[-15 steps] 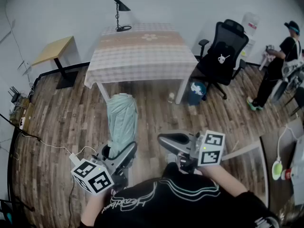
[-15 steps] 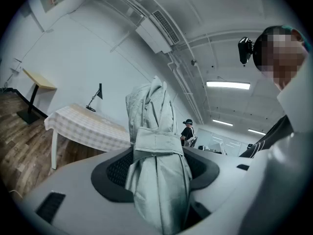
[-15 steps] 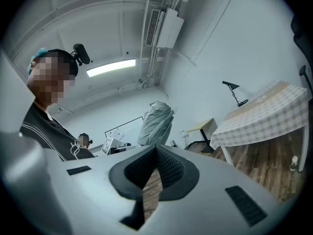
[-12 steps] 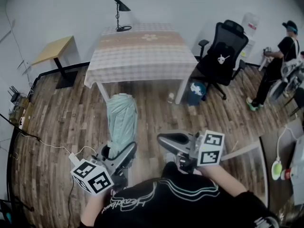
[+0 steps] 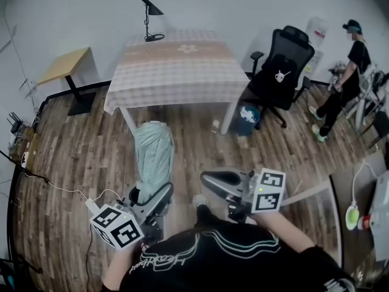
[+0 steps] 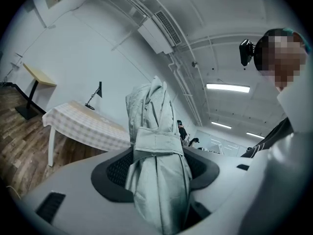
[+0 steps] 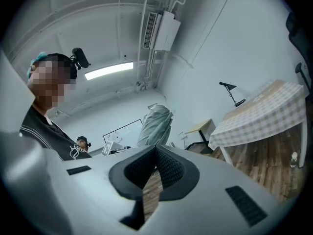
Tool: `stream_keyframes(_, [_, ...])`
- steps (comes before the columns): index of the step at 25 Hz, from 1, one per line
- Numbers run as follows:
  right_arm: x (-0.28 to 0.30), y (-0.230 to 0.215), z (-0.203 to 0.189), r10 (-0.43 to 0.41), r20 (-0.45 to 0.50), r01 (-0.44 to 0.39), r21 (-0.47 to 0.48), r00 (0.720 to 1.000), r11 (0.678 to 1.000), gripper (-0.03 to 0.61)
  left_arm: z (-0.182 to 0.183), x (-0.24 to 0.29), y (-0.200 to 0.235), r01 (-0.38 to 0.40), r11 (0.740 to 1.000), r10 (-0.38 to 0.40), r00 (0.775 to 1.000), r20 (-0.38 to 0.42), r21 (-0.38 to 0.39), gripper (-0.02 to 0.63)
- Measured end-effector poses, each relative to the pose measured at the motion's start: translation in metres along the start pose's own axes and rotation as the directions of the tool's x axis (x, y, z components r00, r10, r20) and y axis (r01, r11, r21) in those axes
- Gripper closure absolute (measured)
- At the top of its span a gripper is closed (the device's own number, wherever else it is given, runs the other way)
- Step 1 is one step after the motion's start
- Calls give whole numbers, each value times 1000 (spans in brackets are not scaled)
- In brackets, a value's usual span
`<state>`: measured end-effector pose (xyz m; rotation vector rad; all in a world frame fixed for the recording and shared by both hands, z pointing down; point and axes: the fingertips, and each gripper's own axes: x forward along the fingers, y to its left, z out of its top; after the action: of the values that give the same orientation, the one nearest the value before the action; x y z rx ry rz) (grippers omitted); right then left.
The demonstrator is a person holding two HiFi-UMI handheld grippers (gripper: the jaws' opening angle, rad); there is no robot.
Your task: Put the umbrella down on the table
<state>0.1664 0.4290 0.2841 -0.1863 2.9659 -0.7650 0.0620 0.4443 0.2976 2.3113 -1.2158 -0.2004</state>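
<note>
A folded pale green umbrella (image 5: 153, 156) stands upright in my left gripper (image 5: 155, 199), low in the head view. In the left gripper view the umbrella (image 6: 154, 131), with its strap wrapped round it, fills the gap between the black pads, and the left gripper (image 6: 156, 166) is shut on it. My right gripper (image 5: 213, 180) hangs beside it to the right, apart from the umbrella, shut with nothing between its jaws. In the right gripper view the umbrella (image 7: 156, 124) rises beyond the right gripper (image 7: 155, 168). The table (image 5: 176, 66) with a checked cloth stands further ahead.
A black desk lamp (image 5: 148, 18) stands on the table's far left corner. A black office chair (image 5: 281, 72) and a blue bin (image 5: 248, 118) sit to its right, a small wooden side table (image 5: 64, 66) to its left. A person (image 5: 343, 72) walks at far right. Cables (image 5: 67, 190) cross the wooden floor.
The person at far right has stepped to the left. The room has shifted slightly in the head view and a shoe now shows between the grippers. Both grippers keep their hold and place.
</note>
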Motion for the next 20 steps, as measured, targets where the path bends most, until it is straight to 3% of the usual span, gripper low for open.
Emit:
stream_keyframes(11, [2,-36,13,12,18,-13,26,1000,1000,566,9,31,19,-28,1000,28,999,-19,10,350])
stream_keyframes(20, [10,-100,24,-2,9,1,87,1000,996,565,12,84,57,-45,999,43,997,-68,-23,350])
